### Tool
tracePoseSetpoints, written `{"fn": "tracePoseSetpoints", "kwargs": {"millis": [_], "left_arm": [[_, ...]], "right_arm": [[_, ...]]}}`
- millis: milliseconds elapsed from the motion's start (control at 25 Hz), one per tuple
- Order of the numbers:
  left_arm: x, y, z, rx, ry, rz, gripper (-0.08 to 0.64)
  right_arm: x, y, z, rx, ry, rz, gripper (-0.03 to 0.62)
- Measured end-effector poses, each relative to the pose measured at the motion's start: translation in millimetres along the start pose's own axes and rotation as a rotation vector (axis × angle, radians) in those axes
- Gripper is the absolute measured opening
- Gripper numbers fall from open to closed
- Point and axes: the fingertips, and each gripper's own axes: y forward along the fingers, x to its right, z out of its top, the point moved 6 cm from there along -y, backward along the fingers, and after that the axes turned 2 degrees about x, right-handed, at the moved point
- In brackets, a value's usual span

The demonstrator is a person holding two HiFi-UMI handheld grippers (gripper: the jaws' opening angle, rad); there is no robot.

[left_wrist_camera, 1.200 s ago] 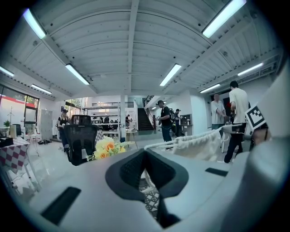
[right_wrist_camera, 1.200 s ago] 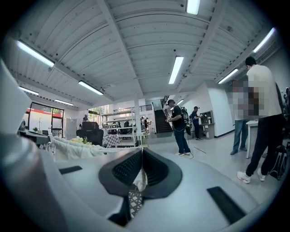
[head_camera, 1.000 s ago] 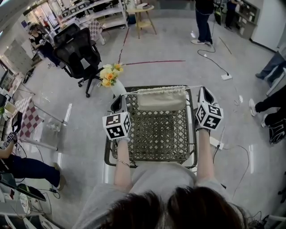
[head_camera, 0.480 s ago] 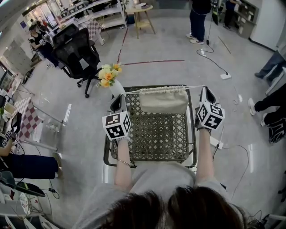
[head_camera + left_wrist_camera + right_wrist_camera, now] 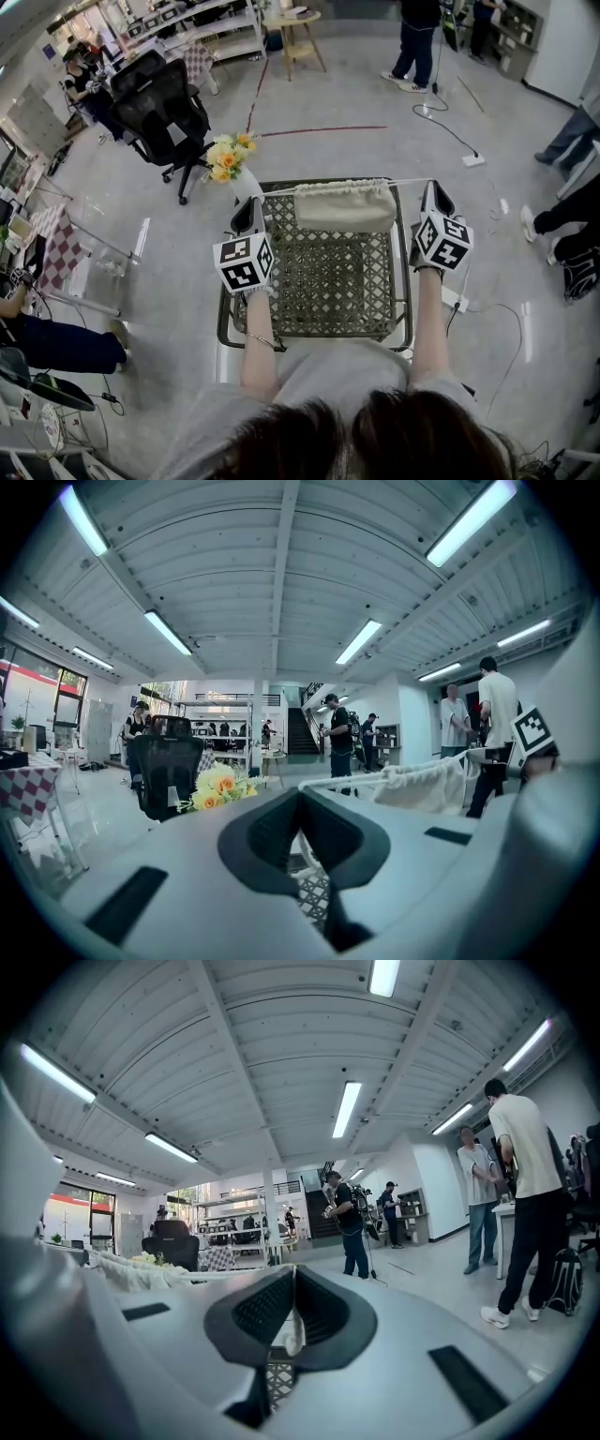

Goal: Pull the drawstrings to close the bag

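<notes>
A cream drawstring bag (image 5: 343,208) lies at the far edge of the woven table (image 5: 328,281), its top gathered. Thin white drawstrings run out from it, one to the left (image 5: 279,192) and one to the right (image 5: 408,181), both pulled straight. My left gripper (image 5: 253,202) is shut on the left string beside the table's left edge; my right gripper (image 5: 429,190) is shut on the right string at the right edge. In the left gripper view the string (image 5: 342,782) leads from the closed jaws to the bag (image 5: 427,782). In the right gripper view a bit of white cord (image 5: 292,1330) shows between the closed jaws.
A vase of yellow flowers (image 5: 230,159) stands just beyond the table's far left corner. A black office chair (image 5: 164,108) is behind it. Cables (image 5: 450,127) lie on the floor, a small wooden stool (image 5: 295,33) stands far back, and people stand at the back and right.
The bag's top has bunched a little narrower and shifted slightly right. My right gripper has drifted a little outward to the right. The left gripper has hardly moved.
</notes>
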Motion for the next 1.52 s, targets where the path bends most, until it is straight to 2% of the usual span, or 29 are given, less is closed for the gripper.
{"fn": "tracePoseSetpoints", "kwargs": {"millis": [1520], "left_arm": [[-3.6, -7.8, 10.6, 0.052, -0.028, 0.019, 0.026]], "right_arm": [[17.5, -7.0, 11.3, 0.049, 0.067, -0.077, 0.026]]}}
